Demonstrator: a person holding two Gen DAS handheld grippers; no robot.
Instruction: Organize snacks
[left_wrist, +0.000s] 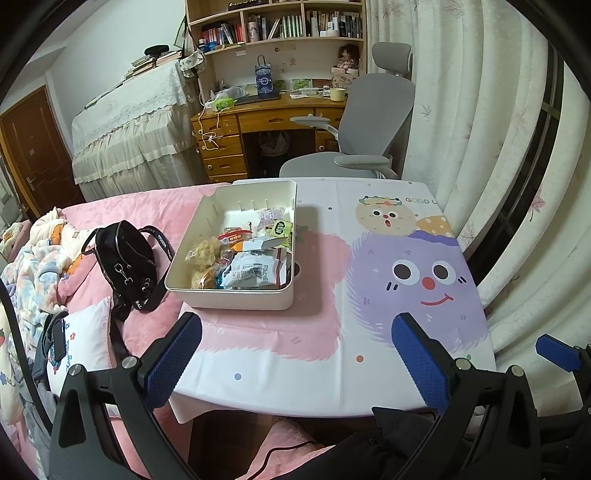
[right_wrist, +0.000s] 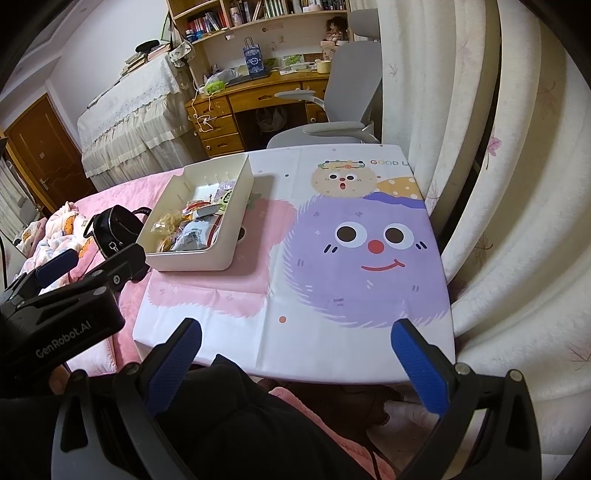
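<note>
Left wrist view: we hold our left gripper with fingers spread wide and empty above the near edge of a cartoon-printed table. Our right gripper is likewise spread and empty. A cream bin on the table's left side holds the wrapped snacks. A black handbag lies beside it on the pink bed.

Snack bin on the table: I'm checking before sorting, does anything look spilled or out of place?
Nothing has spilled: the snack packets lie jumbled inside the white bin, none on the cartoon tablecloth. Both grippers are open and empty.
</note>
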